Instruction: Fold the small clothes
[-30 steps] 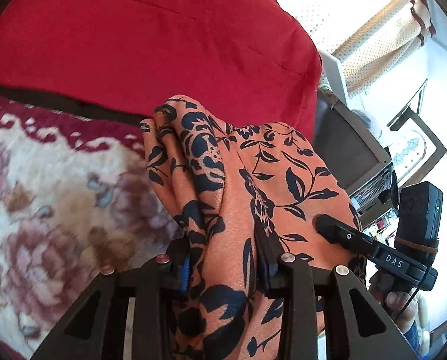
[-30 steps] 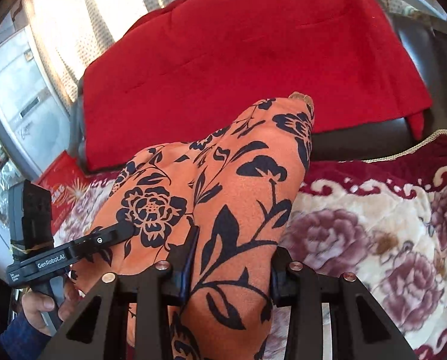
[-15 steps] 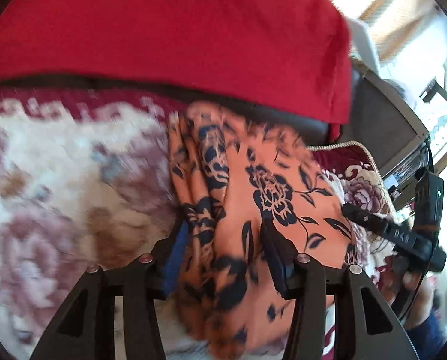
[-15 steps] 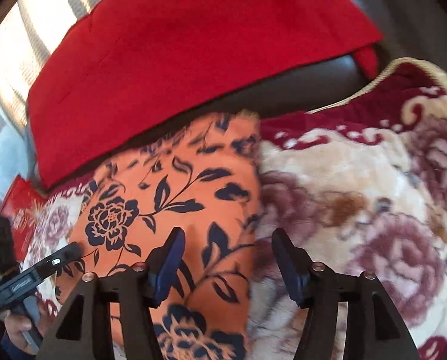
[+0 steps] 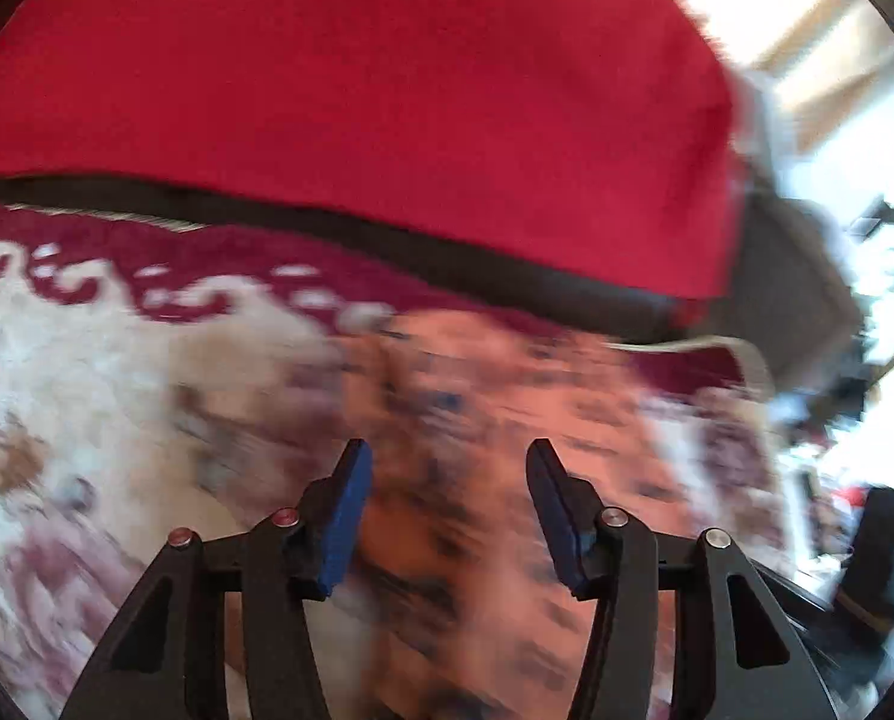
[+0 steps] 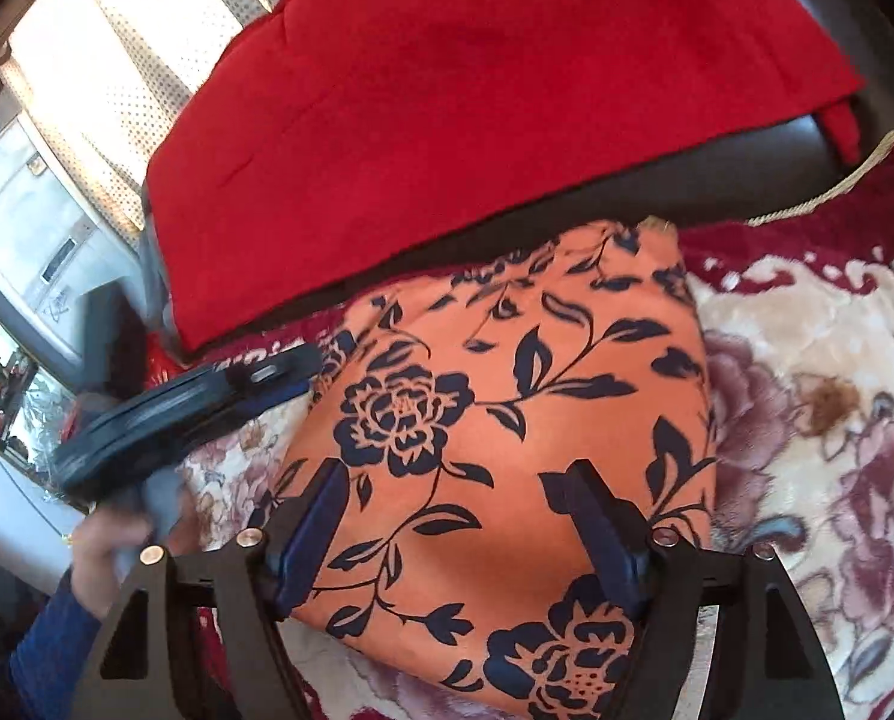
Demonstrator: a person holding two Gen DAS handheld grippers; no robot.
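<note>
An orange garment with dark blue flowers lies folded flat on the floral blanket. My right gripper is open just above its near part, nothing between the jaws. In the left wrist view the same garment is blurred by motion; my left gripper is open over it and empty. The left gripper also shows in the right wrist view, left of the garment, held by a hand.
A red cloth drapes a dark sofa back behind the blanket; it also shows in the left wrist view. Curtains and a window are at the far left. Furniture clutter stands at the right.
Both grippers lowered the garment onto the blanket and opened, letting it go. The left gripper is now moving, blurring its view; the garment lies flat.
</note>
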